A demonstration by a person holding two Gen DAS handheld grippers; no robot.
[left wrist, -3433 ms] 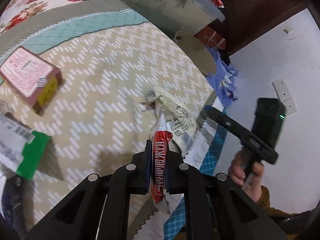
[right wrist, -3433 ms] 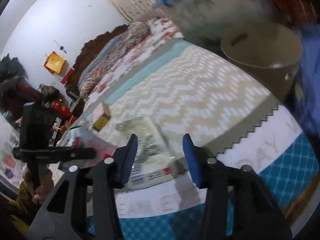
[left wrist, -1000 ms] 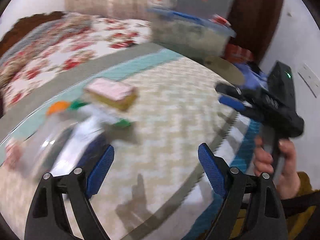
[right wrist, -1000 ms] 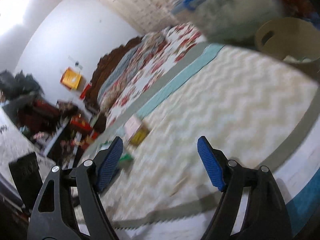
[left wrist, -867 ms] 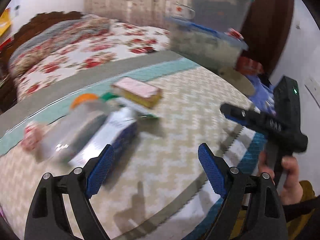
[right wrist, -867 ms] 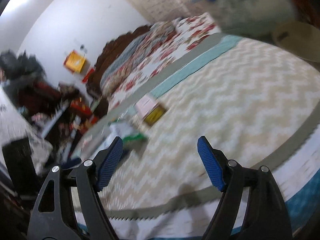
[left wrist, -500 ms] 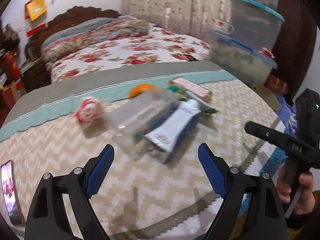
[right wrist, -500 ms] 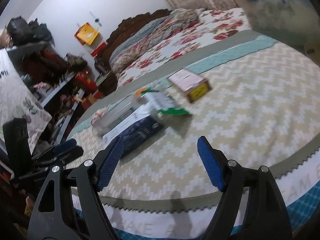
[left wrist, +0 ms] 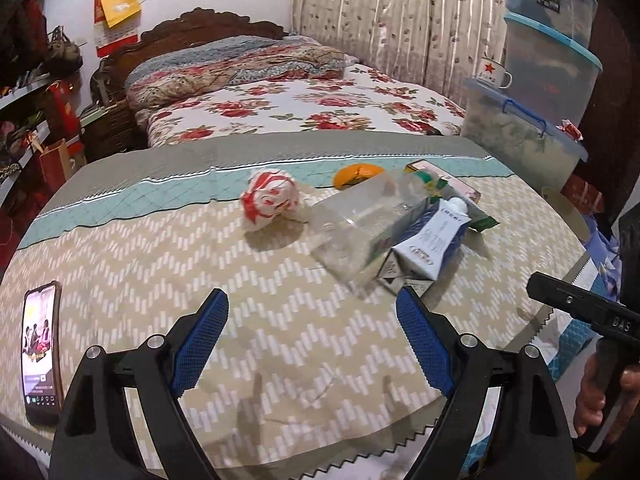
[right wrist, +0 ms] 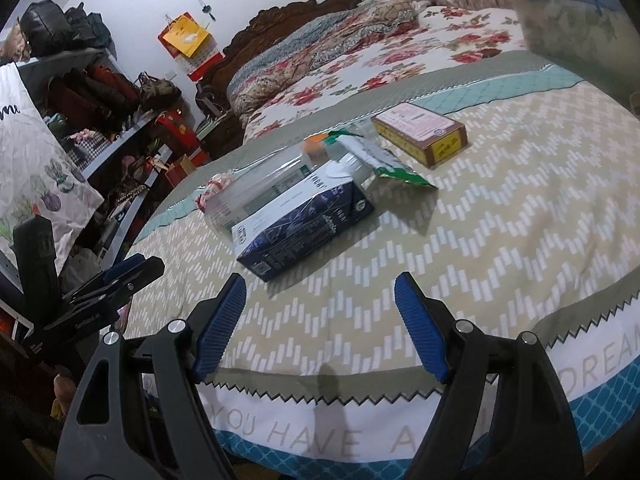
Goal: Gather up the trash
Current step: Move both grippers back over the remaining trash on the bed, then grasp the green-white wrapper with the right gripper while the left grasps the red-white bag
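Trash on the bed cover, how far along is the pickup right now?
Nothing visible shows any pickup finished. In hand: nothing; the left gripper and right gripper are both open and empty above the cover. Left: the clear plastic bottle, the blue-and-white carton, the green-edged wrapper, the pink-topped box and the crumpled red-and-white wrapper. The phone probably stays.

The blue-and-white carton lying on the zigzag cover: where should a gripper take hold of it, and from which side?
Probably across the carton body's two long side faces near its middle, approached from above on the near, open side. It lies flat, its far long side close against the clear plastic bottle, so the fingers need care there. Both grippers are open and empty.
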